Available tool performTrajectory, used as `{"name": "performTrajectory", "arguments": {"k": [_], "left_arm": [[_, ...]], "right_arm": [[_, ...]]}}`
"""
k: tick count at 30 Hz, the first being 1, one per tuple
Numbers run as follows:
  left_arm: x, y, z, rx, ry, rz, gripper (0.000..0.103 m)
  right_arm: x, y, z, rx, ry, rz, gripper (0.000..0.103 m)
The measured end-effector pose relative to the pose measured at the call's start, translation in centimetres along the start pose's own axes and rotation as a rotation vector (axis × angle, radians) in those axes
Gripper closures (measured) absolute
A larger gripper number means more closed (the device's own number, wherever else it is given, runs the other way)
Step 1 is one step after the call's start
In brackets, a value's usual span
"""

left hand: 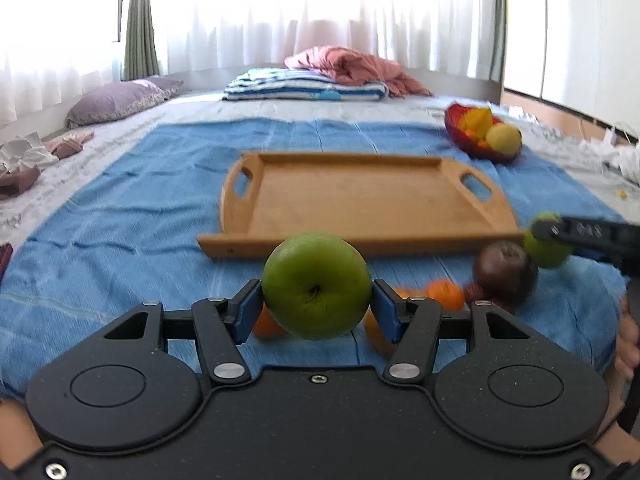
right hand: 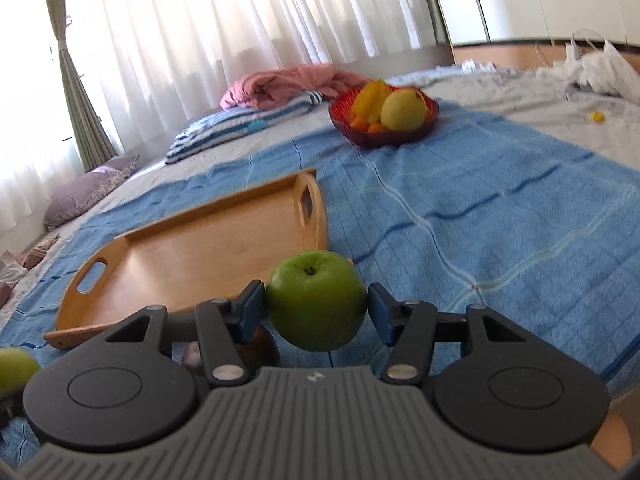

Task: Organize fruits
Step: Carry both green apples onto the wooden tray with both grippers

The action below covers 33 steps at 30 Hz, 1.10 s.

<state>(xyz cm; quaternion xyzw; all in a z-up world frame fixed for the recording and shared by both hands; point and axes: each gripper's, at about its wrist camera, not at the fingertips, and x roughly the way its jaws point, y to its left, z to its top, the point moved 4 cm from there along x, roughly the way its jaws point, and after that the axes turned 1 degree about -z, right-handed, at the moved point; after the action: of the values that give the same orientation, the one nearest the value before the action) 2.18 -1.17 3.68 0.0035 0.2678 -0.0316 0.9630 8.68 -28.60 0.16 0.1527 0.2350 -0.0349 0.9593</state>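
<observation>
The left gripper is clamped on one green apple. The right gripper squeezes another green apple. The wooden tray sits at twelve o'clock.

Strong daylight pours through the white curtains, which blow out to near pure white in both views. The bed is evenly lit, with soft shadows. Fisheye bending curves the edges and darkens the corners. The red fruit bowl and the loose fruit beside the wooden tray are smeared by blur.
</observation>
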Motion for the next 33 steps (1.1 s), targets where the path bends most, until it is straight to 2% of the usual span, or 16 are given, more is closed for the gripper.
{"name": "performTrajectory", "arguments": {"k": [5,10,14,24,33], "left_arm": [[1.3,1.7,2.9,-0.021,0.001,-0.029,0.047],[3.4,2.7,6.0,-0.014,0.024,-0.071,0.047],[5.9,3.6,8.0,-0.043,0.073,-0.1,0.047],[12.8,4.4,9.3,-0.071,0.209,-0.079,0.047],[16.0,4.8,9.0,-0.081,0.264,-0.063,0.047]], "right_arm": [[0.0,0.8,1.9,-0.013,-0.008,0.049,0.044],[1.6,2.3,3.9,-0.051,0.053,0.116,0.044],[3.3,3.6,5.1,-0.089,0.114,0.157,0.044],[8.0,5.2,5.4,-0.135,0.238,0.129,0.044],[9.1,5.6,4.4,-0.181,0.278,0.099,0.044]]}}
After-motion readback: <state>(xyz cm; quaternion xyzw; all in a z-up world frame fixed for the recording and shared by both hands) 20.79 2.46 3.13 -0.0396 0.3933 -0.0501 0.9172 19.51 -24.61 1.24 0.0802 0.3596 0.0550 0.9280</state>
